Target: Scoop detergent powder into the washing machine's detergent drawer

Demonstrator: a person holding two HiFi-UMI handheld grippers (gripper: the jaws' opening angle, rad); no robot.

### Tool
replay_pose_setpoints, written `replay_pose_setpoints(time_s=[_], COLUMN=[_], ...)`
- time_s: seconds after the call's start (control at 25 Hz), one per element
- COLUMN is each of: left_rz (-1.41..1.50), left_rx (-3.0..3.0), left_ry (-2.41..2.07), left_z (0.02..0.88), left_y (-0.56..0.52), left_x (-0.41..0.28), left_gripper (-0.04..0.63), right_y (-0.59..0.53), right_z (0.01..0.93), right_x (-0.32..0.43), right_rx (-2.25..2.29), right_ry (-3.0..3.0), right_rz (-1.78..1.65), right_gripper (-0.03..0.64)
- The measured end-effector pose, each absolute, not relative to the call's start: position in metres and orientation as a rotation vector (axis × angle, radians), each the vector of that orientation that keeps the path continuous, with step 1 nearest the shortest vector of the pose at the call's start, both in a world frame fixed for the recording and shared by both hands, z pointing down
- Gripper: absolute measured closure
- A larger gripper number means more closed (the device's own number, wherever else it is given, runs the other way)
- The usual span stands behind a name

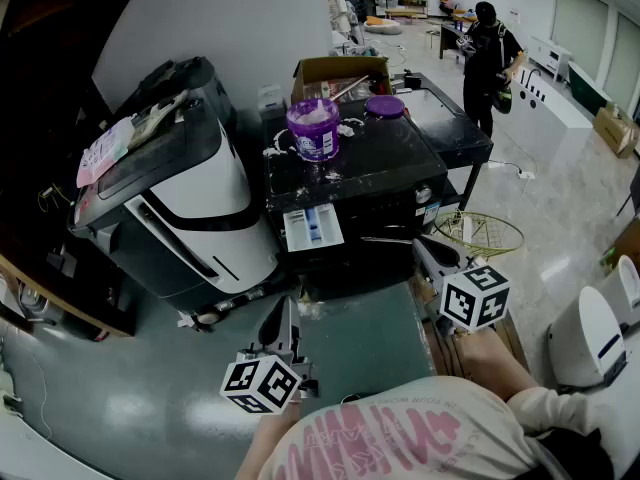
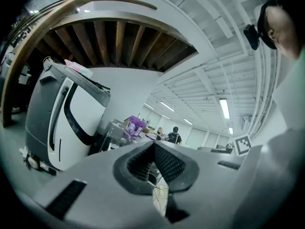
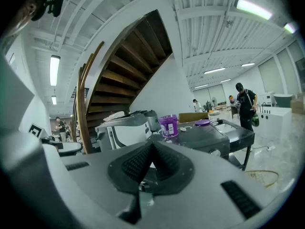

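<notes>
My left gripper point(image 1: 283, 306) and right gripper point(image 1: 424, 252) hang low before the washer point(image 1: 385, 158), each with jaws pressed together on nothing. The purple tub point(image 1: 313, 128) stands open on the washer's top; the drawer point(image 1: 312, 228) juts out just below it

A large open test hall or lab is shown, not a home. A polished floor point(image 1: 560, 218), strip lights point(image 3: 55, 69) on a white beamed ceiling and a wooden staircase point(image 3: 125, 75) are seen. A washing machine point(image 1: 350, 168), a white appliance point(image 1: 175, 203) and a cardboard box point(image 1: 335, 70) are stood loose.
</notes>
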State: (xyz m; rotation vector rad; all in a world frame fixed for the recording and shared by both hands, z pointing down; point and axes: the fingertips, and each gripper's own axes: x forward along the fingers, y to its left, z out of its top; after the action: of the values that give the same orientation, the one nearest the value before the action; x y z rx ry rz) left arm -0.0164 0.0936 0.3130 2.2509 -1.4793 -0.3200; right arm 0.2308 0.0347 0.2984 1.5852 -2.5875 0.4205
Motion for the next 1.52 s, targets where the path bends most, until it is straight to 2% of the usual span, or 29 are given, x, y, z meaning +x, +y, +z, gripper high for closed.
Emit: replay_pose_setpoints(time_s=[0.56, 0.84, 1.04, 1.52], left_rz=[-0.375, -0.391, -0.347, -0.324], left_rx=[2.358, 2.337, 2.320, 2.240], left_ry=[-1.368, -1.343, -1.356, -1.366], left_z=[0.297, 0.310, 0.321, 0.344], left_y=[0.098, 0.092, 0.078, 0.004], left_x=[-0.030, -0.045, -0.057, -0.055], left_gripper=[0.595, 0.595, 0.595, 0.595], right_y=[0.044, 0.043, 0.025, -0.051], right_z=[0.293, 0.316, 0.330, 0.362], right_x=[0.210, 0.210, 0.209, 0.190], right_rx=[1.664, 1.763, 1.825, 1.651], right_ry=[-2.627, -2.645, -2.578, -2.565], right_rz=[0.417, 0.608, 0.698, 0.832], right_gripper=[0.621, 0.623, 0.623, 0.624])
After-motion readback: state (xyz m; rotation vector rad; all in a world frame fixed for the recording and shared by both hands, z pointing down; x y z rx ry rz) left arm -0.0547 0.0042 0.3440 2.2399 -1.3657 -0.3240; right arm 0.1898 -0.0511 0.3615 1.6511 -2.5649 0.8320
